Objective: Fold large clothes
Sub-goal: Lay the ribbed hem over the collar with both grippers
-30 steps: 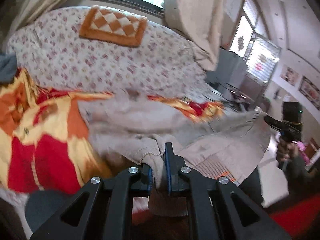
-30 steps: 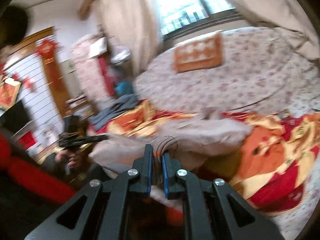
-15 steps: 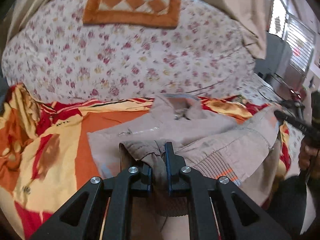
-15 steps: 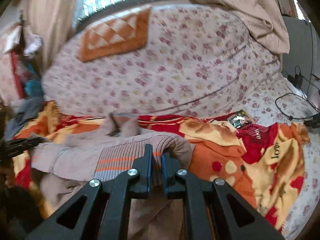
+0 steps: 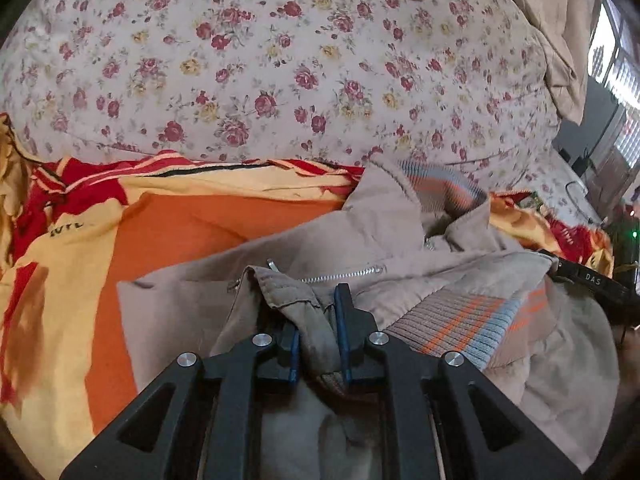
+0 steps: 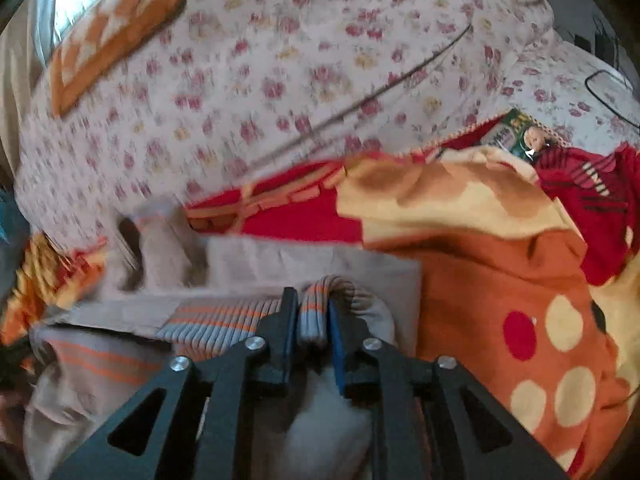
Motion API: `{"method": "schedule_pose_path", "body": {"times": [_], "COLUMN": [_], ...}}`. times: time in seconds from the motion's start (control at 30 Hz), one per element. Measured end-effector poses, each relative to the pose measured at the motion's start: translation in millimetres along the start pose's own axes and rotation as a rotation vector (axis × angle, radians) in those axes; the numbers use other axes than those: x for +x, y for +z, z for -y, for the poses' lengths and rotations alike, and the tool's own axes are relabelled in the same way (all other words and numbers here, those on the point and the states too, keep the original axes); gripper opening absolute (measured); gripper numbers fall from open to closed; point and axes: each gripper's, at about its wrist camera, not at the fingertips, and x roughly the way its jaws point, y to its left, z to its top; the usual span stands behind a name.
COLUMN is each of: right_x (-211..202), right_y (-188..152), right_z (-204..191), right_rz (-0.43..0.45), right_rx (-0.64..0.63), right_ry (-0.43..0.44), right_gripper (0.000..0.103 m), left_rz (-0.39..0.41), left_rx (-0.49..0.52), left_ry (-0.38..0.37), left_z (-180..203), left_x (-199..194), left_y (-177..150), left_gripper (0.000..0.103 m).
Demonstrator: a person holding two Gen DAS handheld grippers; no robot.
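Note:
A beige zip jacket [image 5: 320,240] with a ribbed hem [image 5: 452,320] striped orange and blue-grey lies across the orange, red and yellow blanket [image 5: 200,232]. My left gripper [image 5: 316,308] pinches a bunched fold of the jacket's beige edge, and its jaws are opening. In the right wrist view the jacket [image 6: 300,256] spreads to the left, and my right gripper [image 6: 311,300] has a folded piece of the ribbed hem [image 6: 224,316] filling the gap between its pads, its jaws opening too. The right gripper's black body [image 5: 592,280] shows at the right edge of the left wrist view.
A floral bed cover [image 5: 280,80] rises behind the blanket [image 6: 480,272], with an orange checked cushion [image 6: 116,36] on top. A small printed packet [image 6: 516,136] and a black cable [image 6: 608,84] lie at the far right. Beige curtain [image 5: 560,40] hangs right.
Both grippers have come down and forward over the bed, carrying the jacket, which now rests on the blanket. The gap between each pair of pads looks slightly wider.

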Motion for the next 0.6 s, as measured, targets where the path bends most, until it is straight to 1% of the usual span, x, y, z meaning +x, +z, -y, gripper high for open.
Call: {"method": "schedule_pose_path", "body": {"times": [0.07, 0.1, 0.13, 0.17, 0.2, 0.23, 0.27, 0.3, 0.33, 0.4, 0.47, 0.5, 0.53, 0.57, 0.6], "right_x": [-1.7, -2.3, -3.4, -5.2, -8.2, -11.1, -15.9, -21.9, -29.9, -45.0, -66.4, -79.0, -89.0, -101.3, -111.2], "right_y": [1.9, 2.2, 1.9, 1.8, 1.3, 0.9, 0.6, 1.1, 0.3, -0.7, -3.0, -4.7, -5.9, -7.6, -10.1], "right_z": [3.0, 3.8, 3.8, 2.9, 2.1, 1.7, 1.9, 3.6, 5.5, 11.5, 18.2, 19.4, 18.9, 16.4, 13.1], "right_rz": [-0.001, -0.003, -0.003, 0.000, 0.004, 0.011, 0.022, 0.036, 0.062, 0.108, 0.183, 0.225, 0.256, 0.297, 0.328], "right_rx": [0.027, 0.038, 0.043, 0.042, 0.038, 0.039, 0.046, 0.054, 0.066, 0.088, 0.108, 0.096, 0.077, 0.045, 0.013], "right_ry": [0.035, 0.048, 0.059, 0.067, 0.075, 0.086, 0.101, 0.115, 0.132, 0.139, 0.107, 0.074, 0.045, 0.009, -0.020], "right_gripper": [0.024, 0.025, 0.027, 0.029, 0.030, 0.033, 0.036, 0.037, 0.040, 0.041, 0.041, 0.041, 0.041, 0.041, 0.041], "left_rz": [-0.007, -0.006, 0.001, 0.010, 0.017, 0.020, 0.040, 0.062, 0.095, 0.172, 0.252, 0.294, 0.321, 0.349, 0.358], "left_rx": [-0.039, -0.061, -0.080, -0.093, -0.104, -0.112, -0.119, -0.122, -0.135, -0.192, -0.214, -0.192, -0.164, -0.122, -0.087], "left_ry": [-0.038, -0.054, -0.069, -0.081, -0.092, -0.098, -0.092, -0.075, -0.051, -0.030, 0.024, 0.040, 0.041, 0.019, -0.003], "left_z": [-9.2, -13.8, -17.8, -21.1, -23.8, -25.9, -28.5, -30.1, -34.1, -47.1, -53.4, -49.8, -43.7, -32.1, -22.1], "left_x": [0.3, -0.9, -3.4, -7.0, -10.3, -12.4, -18.7, -24.0, -31.7, -49.1, -69.9, -82.7, -91.0, -101.7, -106.3], "left_y": [4.5, 6.2, 6.9, 7.0, 7.4, 8.4, 7.8, 8.7, 9.5, 9.7, 9.0, 7.4, 5.5, 2.9, 1.1], "left_gripper": [0.005, 0.007, 0.012, 0.014, 0.019, 0.029, 0.038, 0.072, 0.095, 0.096, 0.096, 0.096, 0.096, 0.096, 0.096]}}
